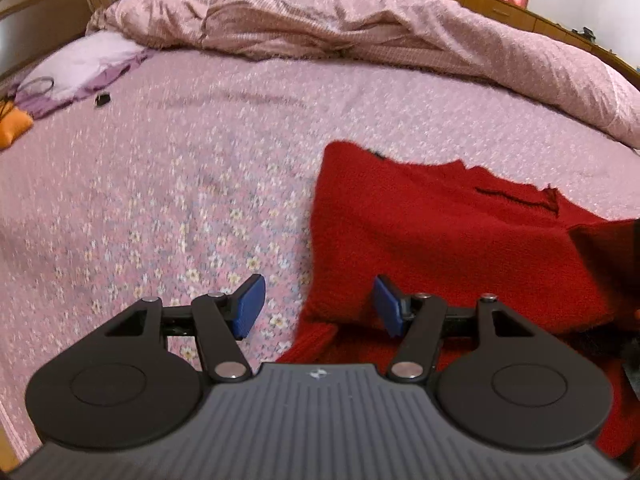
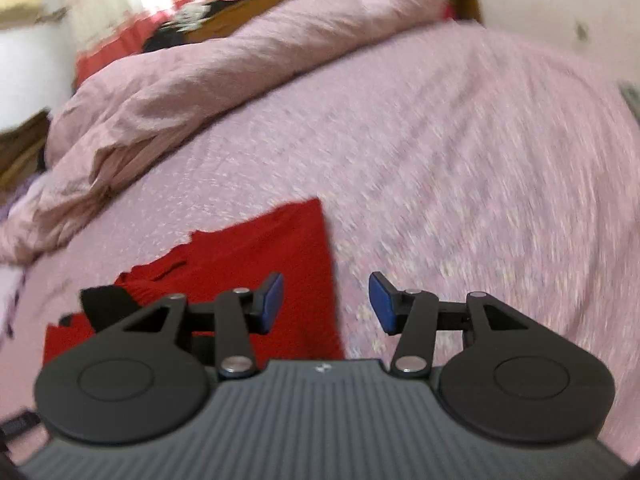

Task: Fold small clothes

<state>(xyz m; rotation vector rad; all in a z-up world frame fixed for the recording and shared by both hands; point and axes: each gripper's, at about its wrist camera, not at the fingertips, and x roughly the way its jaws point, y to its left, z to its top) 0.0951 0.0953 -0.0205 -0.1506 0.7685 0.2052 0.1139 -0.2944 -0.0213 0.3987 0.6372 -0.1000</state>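
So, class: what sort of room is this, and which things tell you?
Most likely a bedroom. A bed with a pink floral sheet, a rumpled pink duvet heaped along it, and a pale purple pillow. A red knitted garment lies on the sheet.

The bed (image 1: 200, 160) had a pink cover with little flowers. A red sweater (image 1: 440, 240) lay flat on it. A big pink blanket (image 1: 360, 20) was bunched up at the far side. A purple pillow (image 1: 88, 64), an orange pouch (image 1: 14, 128) and a small black thing (image 1: 102, 99) lay there too.
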